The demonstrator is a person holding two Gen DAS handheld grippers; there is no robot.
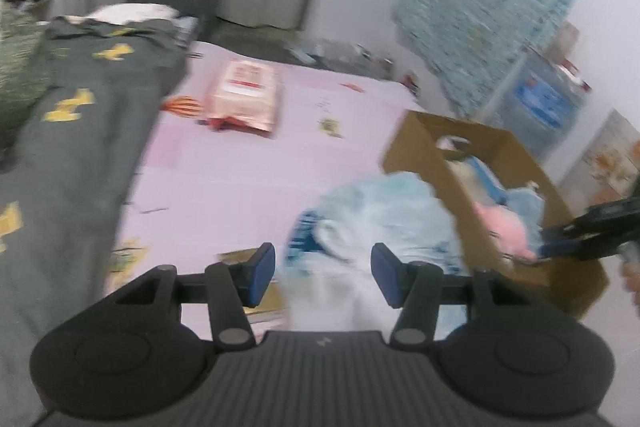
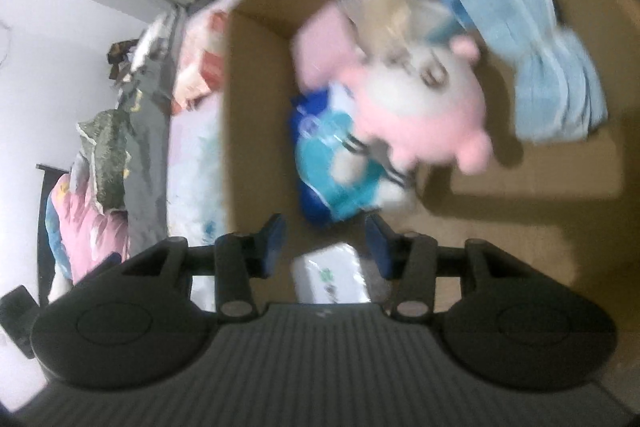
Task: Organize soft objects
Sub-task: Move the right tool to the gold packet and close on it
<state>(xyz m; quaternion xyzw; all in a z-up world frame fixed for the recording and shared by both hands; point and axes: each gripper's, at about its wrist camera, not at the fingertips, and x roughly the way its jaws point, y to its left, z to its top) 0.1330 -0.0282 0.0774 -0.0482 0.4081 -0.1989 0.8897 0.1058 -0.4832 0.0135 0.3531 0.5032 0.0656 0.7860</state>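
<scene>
Both shots are pretty soft, lots of motion smear. Left wrist view: light is flat, even and kinda dim, no hard shadows or glare, and everything ahead of the left gripper (image 1: 323, 275) is streaky, worst on the pale blue bundle (image 1: 372, 227) between its fingers and the cardboard box (image 1: 424, 147) off to its right. Right wrist view: the pink plush (image 2: 424, 115) beyond the right gripper (image 2: 326, 247) is smeared, with soft shadows on the box floor to its right. Only the gripper bodies look sharp. Heavy fisheye bending and dark corners at the edges.
</scene>
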